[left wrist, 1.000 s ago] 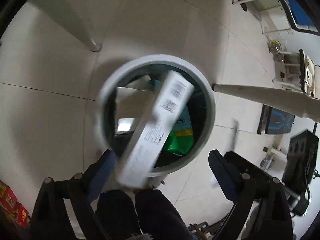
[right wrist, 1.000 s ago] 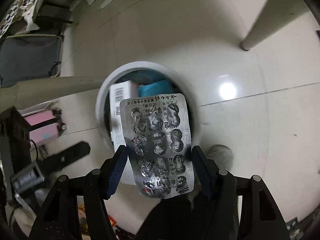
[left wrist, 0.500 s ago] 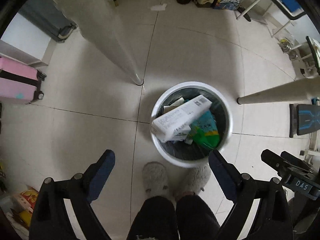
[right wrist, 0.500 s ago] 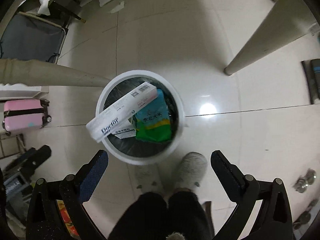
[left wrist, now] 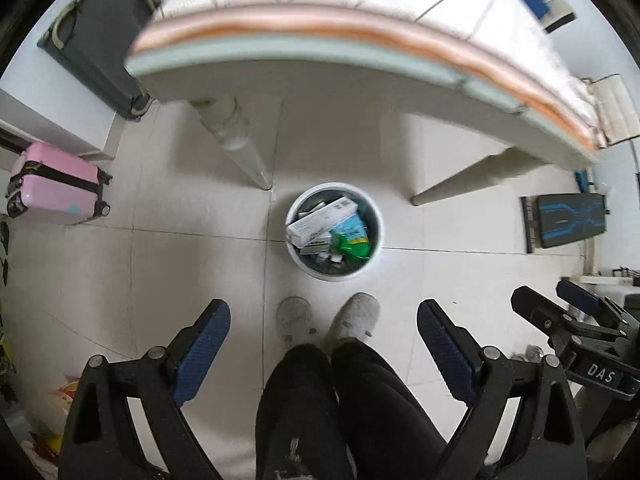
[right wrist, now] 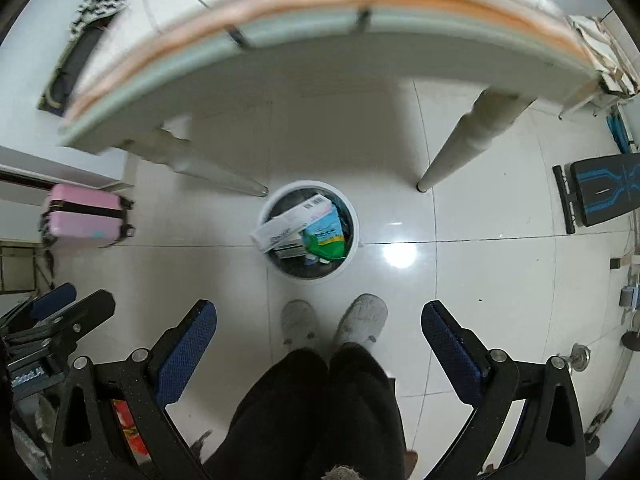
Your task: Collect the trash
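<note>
A white round trash bin [left wrist: 376, 240] stands on the tiled floor below the table edge; it also shows in the right wrist view [right wrist: 352, 240]. Inside lie a long white box [left wrist: 320, 222] [right wrist: 288, 226], a green and blue packet [left wrist: 352, 238] [right wrist: 324, 238] and smaller scraps. My left gripper [left wrist: 324, 340] is open and empty, high above the floor. My right gripper [right wrist: 320, 336] is open and empty at about the same height. The right gripper also shows at the right of the left wrist view [left wrist: 576, 320].
A white table [left wrist: 360, 68] with an orange-edged cloth hangs over the bin, its legs [left wrist: 240, 148] [left wrist: 472, 180] either side. The person's grey slippers [left wrist: 332, 316] stand just before the bin. A pink suitcase [left wrist: 56, 184] is at left, a black and blue bench [left wrist: 568, 220] at right.
The white box left my left gripper and the blister pack left my right gripper, both into the bin. Both grippers opened and rose far above the bin; the table edge came into view.
</note>
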{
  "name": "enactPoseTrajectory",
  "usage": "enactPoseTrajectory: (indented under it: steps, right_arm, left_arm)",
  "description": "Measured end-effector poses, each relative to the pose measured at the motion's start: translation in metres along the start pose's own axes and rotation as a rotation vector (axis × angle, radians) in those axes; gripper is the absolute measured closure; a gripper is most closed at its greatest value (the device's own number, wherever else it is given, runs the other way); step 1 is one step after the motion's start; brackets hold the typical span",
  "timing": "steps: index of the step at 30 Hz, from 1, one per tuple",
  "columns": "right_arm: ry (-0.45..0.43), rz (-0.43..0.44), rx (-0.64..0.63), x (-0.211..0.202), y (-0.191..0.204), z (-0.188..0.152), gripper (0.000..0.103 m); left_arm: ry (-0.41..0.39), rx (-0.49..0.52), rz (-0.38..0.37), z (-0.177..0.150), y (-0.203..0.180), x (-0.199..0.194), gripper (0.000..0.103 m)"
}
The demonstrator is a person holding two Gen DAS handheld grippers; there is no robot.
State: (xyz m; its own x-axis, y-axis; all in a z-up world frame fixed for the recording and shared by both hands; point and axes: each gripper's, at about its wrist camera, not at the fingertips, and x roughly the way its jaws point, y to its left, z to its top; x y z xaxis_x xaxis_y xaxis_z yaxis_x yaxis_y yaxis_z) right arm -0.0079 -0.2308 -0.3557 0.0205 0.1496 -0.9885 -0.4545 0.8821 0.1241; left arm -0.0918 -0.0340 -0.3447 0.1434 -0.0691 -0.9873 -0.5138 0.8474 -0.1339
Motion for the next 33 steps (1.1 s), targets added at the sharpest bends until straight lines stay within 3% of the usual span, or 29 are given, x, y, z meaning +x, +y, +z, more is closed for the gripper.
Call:
enactPoseTrajectory:
  steps: [5,10,15,23,33]
  right_arm:
    - [-0.055,0.043,-0.023,-0.106,0.006,-0.017,0.000]
    - [-0.103,0.083,-0.033,-0.189,0.009,-0.033,0.000]
    - [-0.127,0.140,-0.059,-0.258,0.015,-0.050,0.000]
    - [-0.152,0.224,-0.055,-0.312,0.023,-0.071,0.000]
    - [-0.167,0.252,-0.085,-0.337,0.033,-0.079,0.000]
  left_arm:
    - [-0.042,0.016,-0.065,-0.009,-0.012,-0.071,0.007]
    - [-0.117,0.057,-0.123,-0.021,-0.026,-0.142,0.007]
    - [-0.165,0.075,-0.205,-0.031,-0.034,-0.187,0.007]
    - [-0.217,0.096,-0.263,-0.047,-0.042,-0.238,0.007]
    - [-0.259,0.100,-0.279,-0.059,-0.041,-0.266,0.007]
